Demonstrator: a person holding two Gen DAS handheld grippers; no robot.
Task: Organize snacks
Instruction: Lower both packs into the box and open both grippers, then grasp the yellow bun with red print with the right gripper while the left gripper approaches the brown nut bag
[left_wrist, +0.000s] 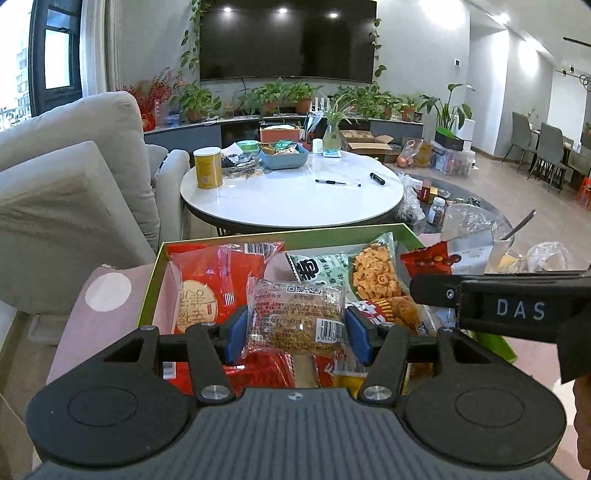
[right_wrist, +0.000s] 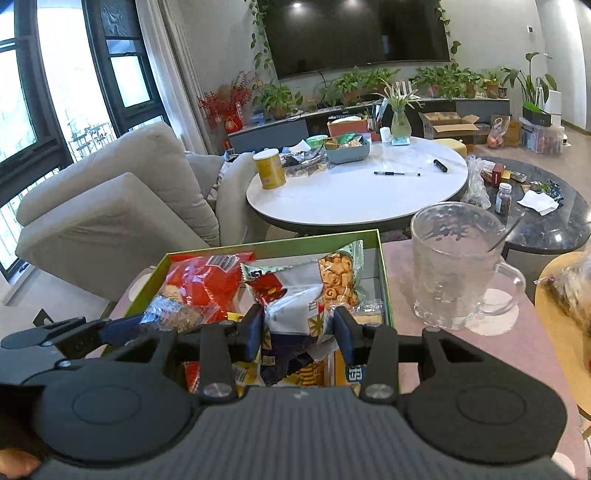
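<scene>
A green-rimmed box (left_wrist: 258, 238) full of snack packets stands on a pink-topped table; it also shows in the right wrist view (right_wrist: 273, 242). My left gripper (left_wrist: 297, 328) is shut on a clear-wrapped brown cake packet (left_wrist: 295, 314), held just above the box's contents. My right gripper (right_wrist: 300, 330) is shut on a white snack bag (right_wrist: 299, 308) with a red top corner, over the box's middle. The right gripper's body shows in the left wrist view (left_wrist: 509, 308) at the right. Red packets (left_wrist: 218, 280) and a bag of orange crisps (left_wrist: 373, 275) lie in the box.
A glass mug (right_wrist: 456, 266) with a spoon stands right of the box. A grey sofa (right_wrist: 110, 206) is at left. Beyond are a round white table (right_wrist: 354, 188) with a yellow can, basket and pens, and a dark low table (right_wrist: 546, 218).
</scene>
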